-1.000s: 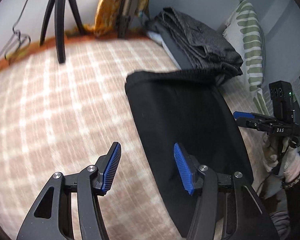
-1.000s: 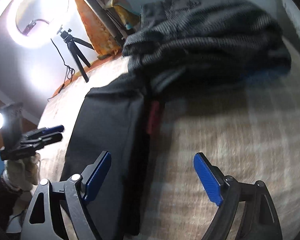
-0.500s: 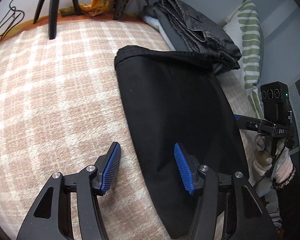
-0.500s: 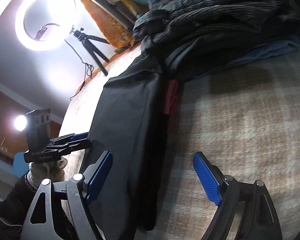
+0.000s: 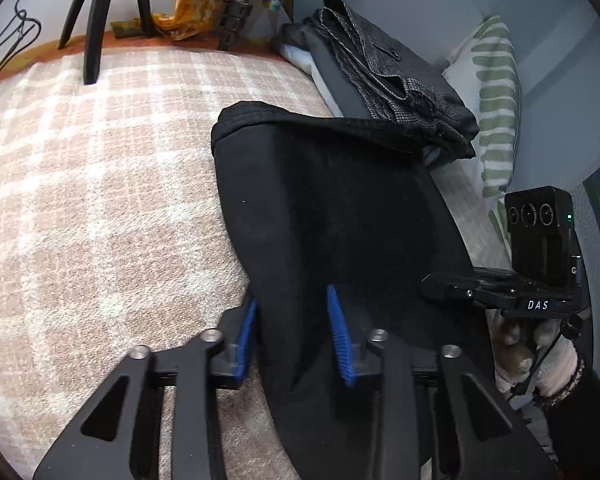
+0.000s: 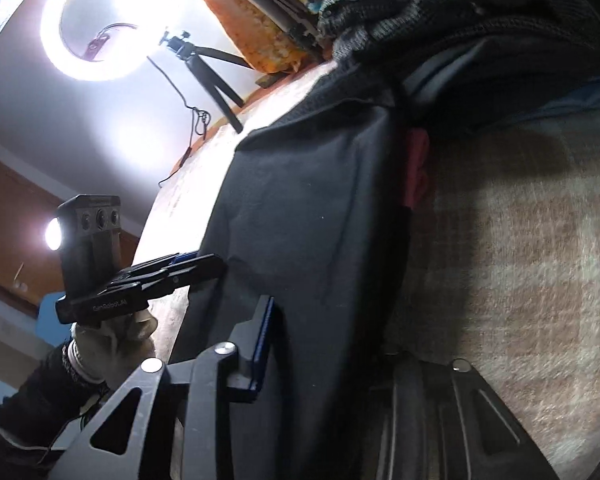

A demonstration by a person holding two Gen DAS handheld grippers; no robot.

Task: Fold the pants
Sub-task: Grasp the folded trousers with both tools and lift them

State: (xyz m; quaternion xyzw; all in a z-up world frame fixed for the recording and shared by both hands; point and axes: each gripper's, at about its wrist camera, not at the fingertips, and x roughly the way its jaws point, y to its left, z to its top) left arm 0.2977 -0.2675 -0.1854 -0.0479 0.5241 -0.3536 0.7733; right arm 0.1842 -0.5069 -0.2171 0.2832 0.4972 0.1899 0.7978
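On the left lay the checked bed cover (image 5: pixel 100 208), bare apart from the tripod legs (image 5: pixel 96 20) at its far edge. The black pants (image 5: pixel 340 208) lay flat along the bed as one long narrow band, so they seemed already doubled leg on leg; their far end touched the stack of folded clothes (image 5: pixel 396 92), with the striped pillow (image 5: pixel 496 104) beyond.

The left claw (image 5: pixel 294 336) straddled the pants' left long edge near their near end, its jaws drawn in around a raised fold of cloth; by the look of it, it gripped the pants, though the pads were not fully together. Further right, the right claw (image 6: pixel 328 344) sat at the opposite long edge; black cloth filled the gap between its jaws and hid one pad, so it appeared to be gripping the pants too.

By my reading, the lengthwise fold was done and the crosswise folds were left: the near end had yet to be carried toward the far end.
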